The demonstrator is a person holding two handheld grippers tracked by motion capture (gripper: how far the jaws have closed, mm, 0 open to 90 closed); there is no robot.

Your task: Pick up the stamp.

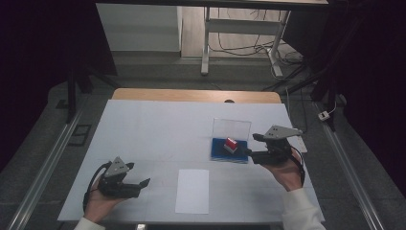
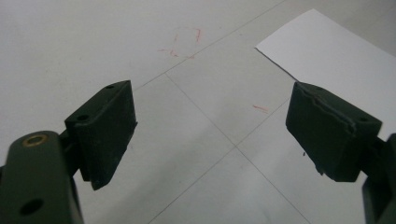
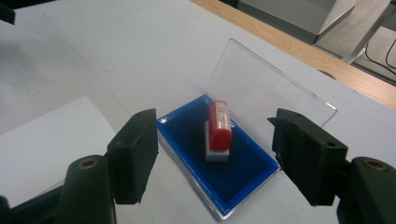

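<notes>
Right tool (image 3: 215, 154), jaws apart, faces a small red stamp (image 3: 219, 126) standing on its blue ink pad (image 3: 243, 175): light, rigid, likely tippy; best pinched across its red handle.

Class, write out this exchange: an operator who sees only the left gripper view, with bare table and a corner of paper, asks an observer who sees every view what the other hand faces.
Observer: The right tool faces a red stamp standing on a blue ink pad.
Operator: Is the stamp gripped?
Observer: No, the jaws stand open and clear of it.
Operator: Is the pad's case shut?
Observer: No, its clear lid stands raised behind the stamp.
</notes>
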